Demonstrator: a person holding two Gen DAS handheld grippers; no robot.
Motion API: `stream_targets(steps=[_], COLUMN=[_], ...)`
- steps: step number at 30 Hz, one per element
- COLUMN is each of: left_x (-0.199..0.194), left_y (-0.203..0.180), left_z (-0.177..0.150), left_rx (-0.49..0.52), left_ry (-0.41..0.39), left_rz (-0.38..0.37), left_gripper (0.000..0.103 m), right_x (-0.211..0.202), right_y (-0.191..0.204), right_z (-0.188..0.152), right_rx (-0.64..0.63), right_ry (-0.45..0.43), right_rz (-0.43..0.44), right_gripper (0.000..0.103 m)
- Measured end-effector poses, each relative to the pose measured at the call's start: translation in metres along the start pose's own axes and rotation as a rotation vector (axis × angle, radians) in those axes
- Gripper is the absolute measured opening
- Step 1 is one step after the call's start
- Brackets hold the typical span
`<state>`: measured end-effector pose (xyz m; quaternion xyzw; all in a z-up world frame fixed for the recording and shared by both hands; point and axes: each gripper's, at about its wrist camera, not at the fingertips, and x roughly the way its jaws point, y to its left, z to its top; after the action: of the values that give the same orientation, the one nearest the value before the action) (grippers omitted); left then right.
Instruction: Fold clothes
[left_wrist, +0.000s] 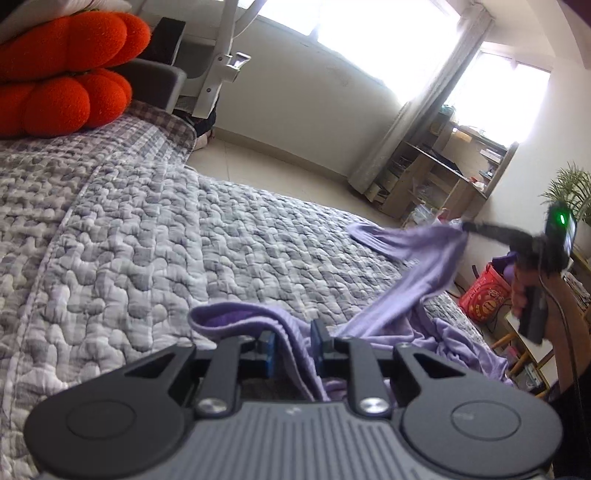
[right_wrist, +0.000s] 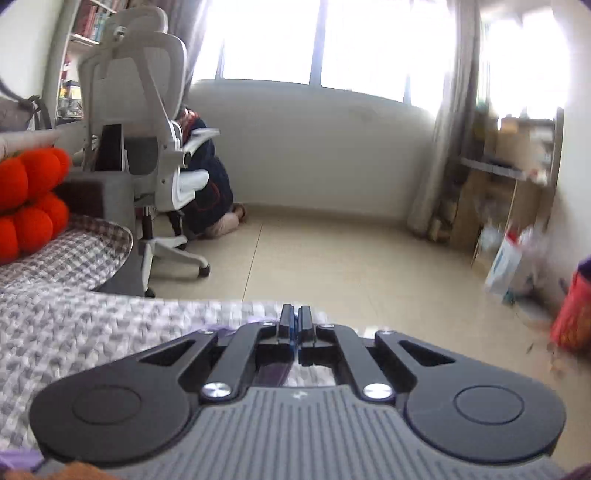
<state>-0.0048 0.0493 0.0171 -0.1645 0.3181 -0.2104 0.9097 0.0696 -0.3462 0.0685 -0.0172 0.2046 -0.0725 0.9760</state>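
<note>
Left to right in the left wrist view. Orange cushions (left_wrist: 62, 74) sit at the far left, on the grey quilted bed cover (left_wrist: 129, 240), clear of the work.

Left gripper (left_wrist: 291, 345): jaws nearly closed, blue pads pinching a thick fold of the purple garment (left_wrist: 413, 291) between them. That end sits low, just above the cover.

From there the garment runs up and to the right as one stretched band, ending at the right gripper (left_wrist: 466, 226). That one is lifted and blurred; its tips look clamped on the far edge of the cloth. In its own view the right gripper (right_wrist: 294, 317) has its fingers fully together, with only a sliver of purple showing beside them, so I'd call it closed on the garment.

Key relation: the long axis of the garment is the line between the two grippers, left end low and near, right end high and out past the bed edge. Slack cloth is bunched on the cover between them, closer to the left gripper.

My guess: next move is spreading it flat, so the right end must travel most.
</note>
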Motion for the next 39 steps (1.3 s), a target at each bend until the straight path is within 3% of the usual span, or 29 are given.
stream_targets(steps=[4,6,9,11,12,13,16,20,21,22,23,25,27,31,39], left_x=[0.008,0.011,0.013,0.015,0.017,0.019,0.020,0.018,0.018,0.018,0.018,0.018,0.016,0.003,-0.056], left_y=[0.008,0.010,0.010,0.009,0.009,0.010,0.011,0.018,0.018,0.017,0.017,0.014,0.010,0.009,0.029], left_z=[-0.003,-0.003,-0.002,-0.001,-0.001,-0.001,-0.002,-0.005,-0.006,-0.006,-0.006,-0.006,-0.004,0.006,0.040], left_rx=[-0.050,-0.072,-0.093,-0.105,-0.115,-0.125,-0.154,-0.206,-0.206,-0.203,-0.200,-0.190,-0.169,-0.172,-0.214], left_ry=[0.029,0.044,0.045,0.044,0.046,0.046,0.047,0.041,0.040,0.041,0.043,0.050,0.042,-0.011,-0.205], left_rz=[0.028,0.040,0.047,0.052,0.058,0.060,0.070,0.074,0.080,0.086,0.091,0.098,0.109,0.138,0.223], left_gripper=[0.026,0.050,0.064,0.064,0.063,0.062,0.054,0.035,0.031,0.028,0.024,0.015,0.009,0.007,0.007], right_x=[0.012,0.015,0.020,0.020,0.020,0.022,0.029,0.044,0.046,0.046,0.044,0.037,0.031,0.021,-0.011], right_y=[-0.021,-0.026,-0.026,-0.025,-0.025,-0.025,-0.023,-0.029,-0.035,-0.037,-0.036,-0.032,-0.031,-0.031,-0.018], right_z=[-0.035,-0.043,-0.044,-0.042,-0.041,-0.040,-0.040,-0.045,-0.049,-0.052,-0.054,-0.055,-0.053,-0.038,-0.004], right_rx=[0.128,0.182,0.223,0.217,0.213,0.210,0.181,0.168,0.193,0.211,0.213,0.202,0.214,0.228,0.210], right_ry=[0.111,0.139,0.159,0.158,0.159,0.163,0.197,0.234,0.245,0.250,0.245,0.221,0.198,0.143,-0.001], right_rz=[0.011,0.058,0.148,0.164,0.172,0.180,0.204,0.174,0.163,0.156,0.148,0.139,0.145,0.186,0.254], right_gripper=[0.000,0.002,0.016,0.027,0.042,0.045,0.045,0.045,0.042,0.026,0.018,0.012,0.011,0.011,0.010])
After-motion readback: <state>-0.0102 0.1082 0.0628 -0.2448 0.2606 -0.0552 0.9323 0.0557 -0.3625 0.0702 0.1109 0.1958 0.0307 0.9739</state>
